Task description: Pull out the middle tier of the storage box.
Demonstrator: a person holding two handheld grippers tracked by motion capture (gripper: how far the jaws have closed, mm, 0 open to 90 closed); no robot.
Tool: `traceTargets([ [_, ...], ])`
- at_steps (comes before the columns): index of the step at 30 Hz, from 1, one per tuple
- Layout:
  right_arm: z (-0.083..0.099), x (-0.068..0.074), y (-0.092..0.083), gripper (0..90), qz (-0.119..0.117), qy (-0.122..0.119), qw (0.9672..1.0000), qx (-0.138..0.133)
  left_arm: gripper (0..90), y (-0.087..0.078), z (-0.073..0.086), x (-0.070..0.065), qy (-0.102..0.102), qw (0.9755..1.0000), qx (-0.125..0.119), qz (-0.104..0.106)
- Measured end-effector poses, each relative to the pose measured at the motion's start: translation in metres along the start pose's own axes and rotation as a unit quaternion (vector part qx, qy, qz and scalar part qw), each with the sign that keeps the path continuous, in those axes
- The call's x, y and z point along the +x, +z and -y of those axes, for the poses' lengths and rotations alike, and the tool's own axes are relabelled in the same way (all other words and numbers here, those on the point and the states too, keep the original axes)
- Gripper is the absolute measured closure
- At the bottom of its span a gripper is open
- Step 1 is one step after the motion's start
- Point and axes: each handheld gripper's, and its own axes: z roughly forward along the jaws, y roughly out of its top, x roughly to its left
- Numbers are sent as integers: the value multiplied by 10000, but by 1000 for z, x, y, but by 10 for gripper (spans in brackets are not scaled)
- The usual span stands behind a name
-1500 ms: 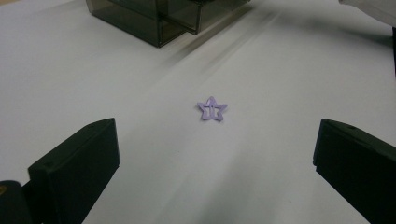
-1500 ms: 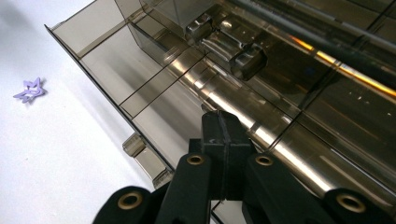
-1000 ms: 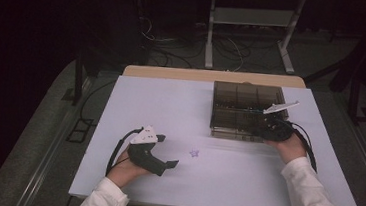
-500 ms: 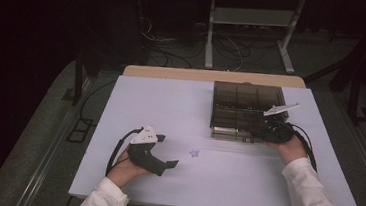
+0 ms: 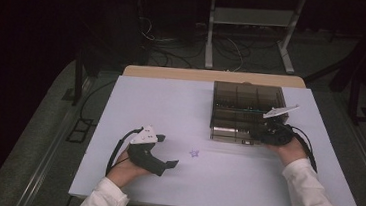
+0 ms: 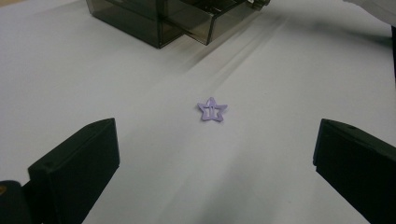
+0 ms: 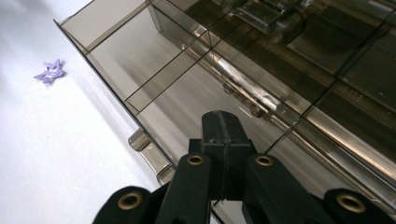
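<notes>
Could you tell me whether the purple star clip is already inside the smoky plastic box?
No, the purple star clip lies on the white table, apart from the box.

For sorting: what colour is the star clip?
Light purple star clip; the left gripper view shows it best.

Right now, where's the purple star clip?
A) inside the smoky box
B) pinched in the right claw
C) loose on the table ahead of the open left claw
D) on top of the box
C: the purple star clip lies flat on the white table, ahead of the left claw, whose jaws stand wide apart, well short of the smoky box.
</notes>
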Motion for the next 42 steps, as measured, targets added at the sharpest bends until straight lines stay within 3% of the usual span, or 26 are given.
traceTargets([
  [42,11,9,-8,894,-30,-97,9999,84,0,0,0,0,-8,10000,-21,-4],
])
